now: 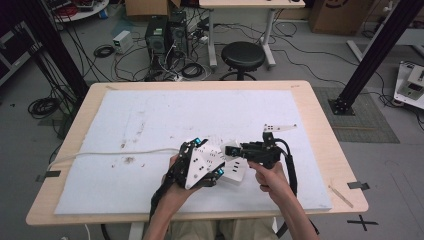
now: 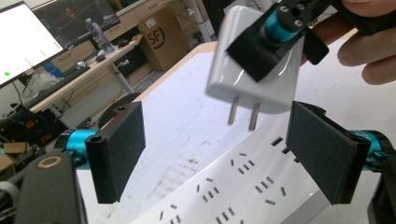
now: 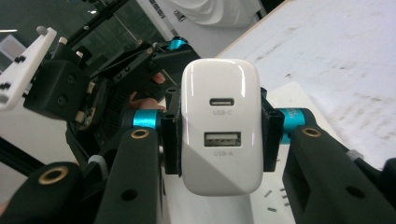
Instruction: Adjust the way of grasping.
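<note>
A white USB charger (image 3: 219, 130) with a USB-C and a USB-A port is clamped between the pads of my right gripper (image 3: 219, 140), which is shut on it. In the left gripper view the charger (image 2: 254, 70) hangs tilted, its two metal prongs (image 2: 243, 114) pointing down just above a white power strip (image 2: 233, 196). My left gripper (image 2: 219, 140) is open, one pad (image 2: 119, 149) on each side of the strip, and neither presses on it. From above, both grippers (image 1: 220, 157) (image 1: 235, 150) meet over the power strip (image 1: 237, 174) near the table's front middle.
A white mat (image 1: 190, 120) covers the wooden table (image 1: 325, 150). A white cord (image 1: 115, 152) runs from the left edge toward the strip. A stool (image 1: 242, 55), cables and computer cases stand on the floor beyond the table.
</note>
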The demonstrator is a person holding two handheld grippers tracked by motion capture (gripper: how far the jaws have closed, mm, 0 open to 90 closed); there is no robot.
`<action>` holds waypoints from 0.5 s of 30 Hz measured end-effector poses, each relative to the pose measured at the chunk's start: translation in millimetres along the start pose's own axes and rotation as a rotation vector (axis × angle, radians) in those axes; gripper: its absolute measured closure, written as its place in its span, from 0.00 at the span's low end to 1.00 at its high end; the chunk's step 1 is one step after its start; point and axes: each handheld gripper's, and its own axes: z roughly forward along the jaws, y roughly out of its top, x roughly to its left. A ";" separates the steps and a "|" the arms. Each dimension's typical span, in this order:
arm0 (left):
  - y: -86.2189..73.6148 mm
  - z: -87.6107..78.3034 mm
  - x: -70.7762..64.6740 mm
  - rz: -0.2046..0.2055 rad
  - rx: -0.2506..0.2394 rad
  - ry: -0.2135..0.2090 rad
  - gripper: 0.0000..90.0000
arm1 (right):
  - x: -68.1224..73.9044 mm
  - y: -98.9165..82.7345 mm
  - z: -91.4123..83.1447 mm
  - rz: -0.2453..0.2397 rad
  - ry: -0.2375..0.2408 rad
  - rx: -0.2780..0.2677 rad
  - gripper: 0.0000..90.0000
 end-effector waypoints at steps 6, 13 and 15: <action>-9.9 -10.4 13.2 -0.088 -0.011 0.016 0.22 | -1.4 -0.4 -7.2 -0.025 -0.046 -0.016 0.70; -21.8 -25.9 28.8 -0.161 0.002 0.041 0.22 | -0.6 -0.4 -14.4 -0.068 -0.093 -0.026 0.70; -23.1 -28.2 30.7 -0.168 0.002 0.046 0.22 | 0.2 -0.4 -15.4 -0.066 -0.100 -0.024 0.70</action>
